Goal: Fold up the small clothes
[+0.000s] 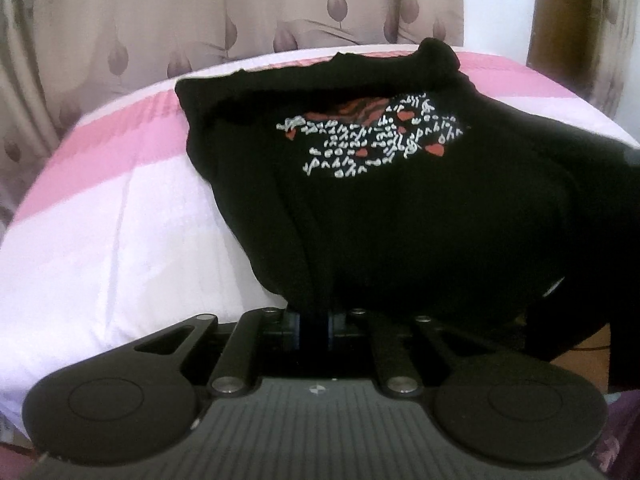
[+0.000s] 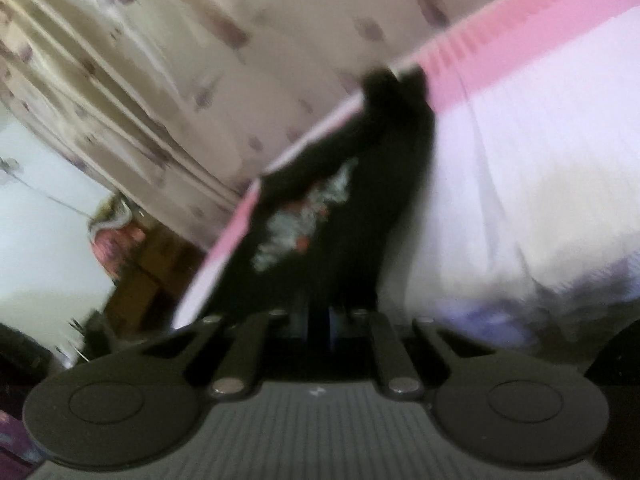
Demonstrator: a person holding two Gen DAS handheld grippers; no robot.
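Over pink-white bed (image 1: 100, 220), L gripper (image 1: 314, 320) & R gripper (image 2: 318, 320) both clamp black shirt (image 1: 400, 220). Print at 12 o'clock. Curtain (image 1: 160, 12) behind.

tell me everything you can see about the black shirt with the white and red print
The black shirt looks like soft knit fabric, with white script-like marks and red patches printed on its front. It lies spread and rumpled on the pink and white bed sheet, its far edge bunched near the far edge of the bed. Its near edge is pinched in the left gripper, lifting folds there. In the blurred right wrist view the right gripper is also shut on its dark cloth.
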